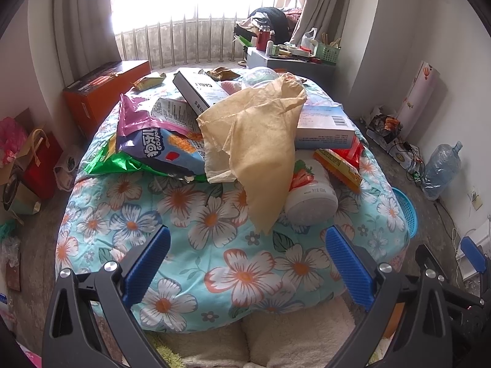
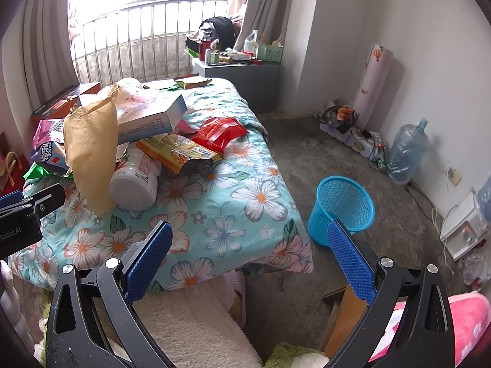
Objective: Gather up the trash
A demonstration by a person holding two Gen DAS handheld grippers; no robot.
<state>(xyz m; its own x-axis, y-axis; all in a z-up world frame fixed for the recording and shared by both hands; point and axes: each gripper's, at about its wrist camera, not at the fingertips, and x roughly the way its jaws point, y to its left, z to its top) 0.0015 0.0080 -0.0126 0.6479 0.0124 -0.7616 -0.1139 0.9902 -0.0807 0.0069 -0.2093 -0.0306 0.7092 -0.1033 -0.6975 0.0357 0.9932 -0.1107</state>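
Trash is heaped on a floral quilt [image 1: 190,245] [image 2: 239,202]: a crumpled tan paper bag [image 1: 254,141] [image 2: 92,147], a white strawberry bottle [image 1: 310,196] [image 2: 136,181] lying on its side, blue-and-purple snack bags [image 1: 153,141], a pale blue box [image 1: 325,125] [image 2: 150,119], a yellow wrapper [image 2: 181,150] and a red wrapper [image 2: 221,132]. A blue mesh bin [image 2: 340,208] [image 1: 406,211] stands on the floor right of the bed. My left gripper [image 1: 248,260] is open just short of the paper bag. My right gripper [image 2: 250,251] is open over the quilt's corner, beside the bin.
A grey nightstand [image 2: 239,73] full of clutter stands beyond the bed. An orange box [image 1: 101,92] and gift bags [image 1: 36,159] line the left side. Water jugs [image 2: 408,150], cables and a white appliance [image 2: 463,230] line the right wall. Concrete floor [image 2: 307,153] lies between bed and wall.
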